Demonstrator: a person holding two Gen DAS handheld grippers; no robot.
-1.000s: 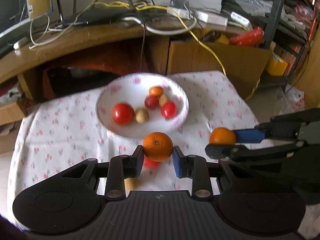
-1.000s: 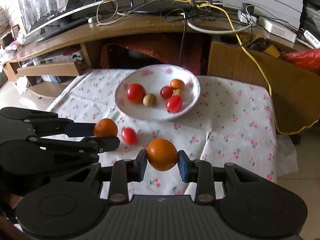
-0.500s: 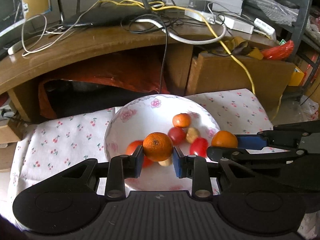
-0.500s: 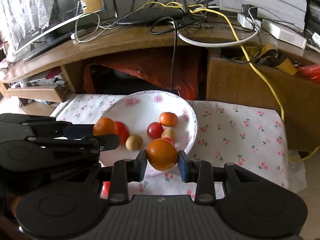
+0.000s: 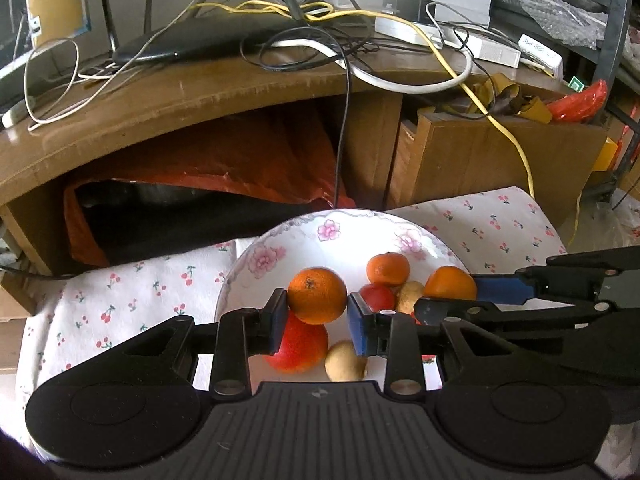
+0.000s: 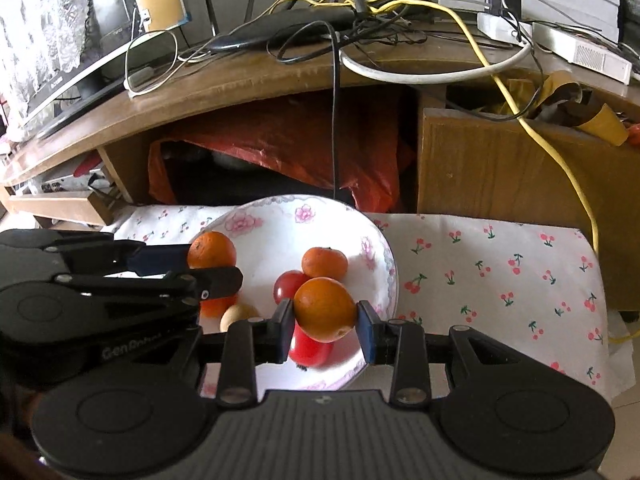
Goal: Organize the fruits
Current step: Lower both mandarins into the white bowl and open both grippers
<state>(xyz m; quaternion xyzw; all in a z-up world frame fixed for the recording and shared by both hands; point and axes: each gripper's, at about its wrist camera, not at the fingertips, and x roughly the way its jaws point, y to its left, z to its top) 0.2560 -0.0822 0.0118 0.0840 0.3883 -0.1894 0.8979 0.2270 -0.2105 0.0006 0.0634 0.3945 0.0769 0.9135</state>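
My left gripper (image 5: 317,312) is shut on an orange (image 5: 317,295) and holds it above the white flowered bowl (image 5: 280,248). My right gripper (image 6: 325,322) is shut on a second orange (image 6: 325,309) above the same bowl (image 6: 376,256). The bowl holds a small tangerine (image 5: 388,269), red tomatoes (image 5: 301,346) and small tan fruits (image 5: 345,366). The right gripper with its orange (image 5: 450,283) shows at the right of the left wrist view. The left gripper with its orange (image 6: 212,249) shows at the left of the right wrist view.
The bowl stands on a low table with a cherry-print cloth (image 6: 500,264). Behind it is a wooden desk (image 5: 200,96) with many cables and a router. Under it are a red plastic bag (image 6: 288,148) and a cardboard box (image 5: 480,160).
Both grippers have moved forward with their oranges, from over the cloth in front of the bowl to over the bowl. Both stay shut on their oranges.
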